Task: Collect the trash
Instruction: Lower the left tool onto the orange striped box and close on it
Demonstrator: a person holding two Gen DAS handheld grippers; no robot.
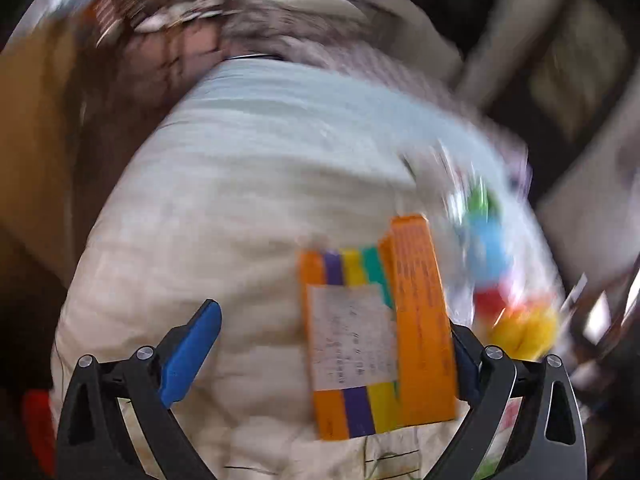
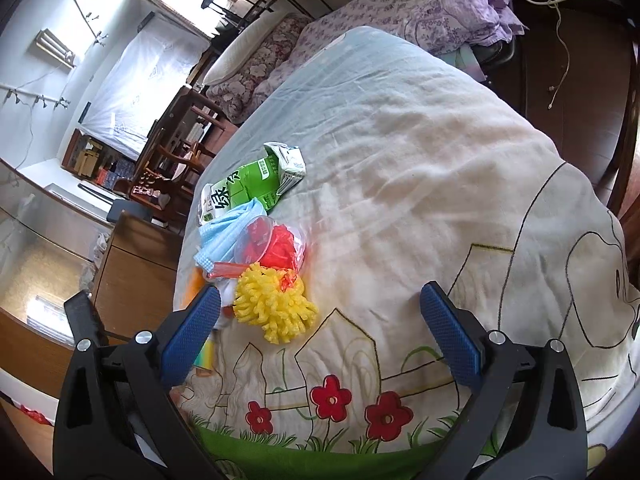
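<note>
Although the left-wrist view is smeared by motion, the trash plainly lies on the quilt of the bed, none of it gathered into a bag or bin that the pictures show. The left gripper is spread wide, and a flat orange box with coloured stripes sits between its fingers, close against the right-hand one; whether that finger touches the box I cannot tell, and the jaws are not pinching it. The right gripper is spread wide too and holds nothing, hovering over the flower-printed near part of the quilt.

To the left of the bed's middle sits a small heap: a crumpled green carton farthest, a blue face mask against it, a clear bag of red scraps, and nearest, a yellow shaggy ball just beyond the right gripper's left finger.

By my reading the task is at its beginning: five pieces are left to pick up, and no container for them is in sight.
</note>
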